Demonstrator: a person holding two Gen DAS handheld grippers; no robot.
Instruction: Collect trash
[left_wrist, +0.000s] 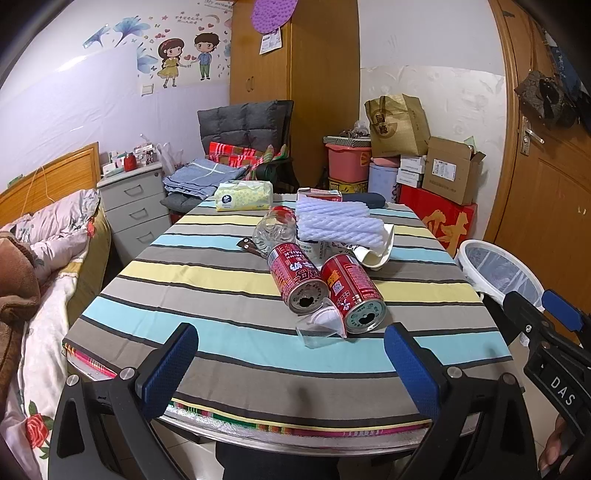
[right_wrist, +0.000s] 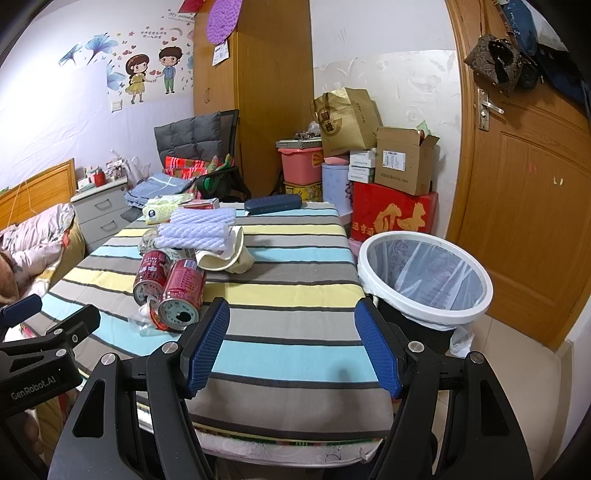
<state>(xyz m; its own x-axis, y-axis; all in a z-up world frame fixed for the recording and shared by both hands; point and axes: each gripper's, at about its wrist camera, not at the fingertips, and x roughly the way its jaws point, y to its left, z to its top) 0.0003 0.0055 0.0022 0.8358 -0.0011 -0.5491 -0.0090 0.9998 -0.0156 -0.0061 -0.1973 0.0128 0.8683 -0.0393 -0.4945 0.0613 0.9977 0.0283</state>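
Note:
Two red drink cans (left_wrist: 297, 275) (left_wrist: 352, 291) lie on their sides on the striped tablecloth (left_wrist: 221, 332), open ends toward me. A clear plastic scrap (left_wrist: 323, 325) lies in front of them. Behind them are a crushed clear bottle (left_wrist: 273, 229), a squashed paper cup (left_wrist: 376, 249) and white foam netting (left_wrist: 338, 221). My left gripper (left_wrist: 291, 369) hangs open above the table's near edge, short of the cans. My right gripper (right_wrist: 291, 349) is open too, over the near right part of the table, with the cans (right_wrist: 183, 291) to its left. A bin with a white rim and clear liner (right_wrist: 424, 277) stands at the table's right.
A tissue pack (left_wrist: 243, 195), a small red carton (left_wrist: 319, 194) and a dark blue case (right_wrist: 273, 204) lie at the table's far end. Behind it are a grey chair, a wardrobe and stacked boxes (left_wrist: 439, 173). A bed (left_wrist: 44, 258) is at left, a wooden door (right_wrist: 528, 203) at right.

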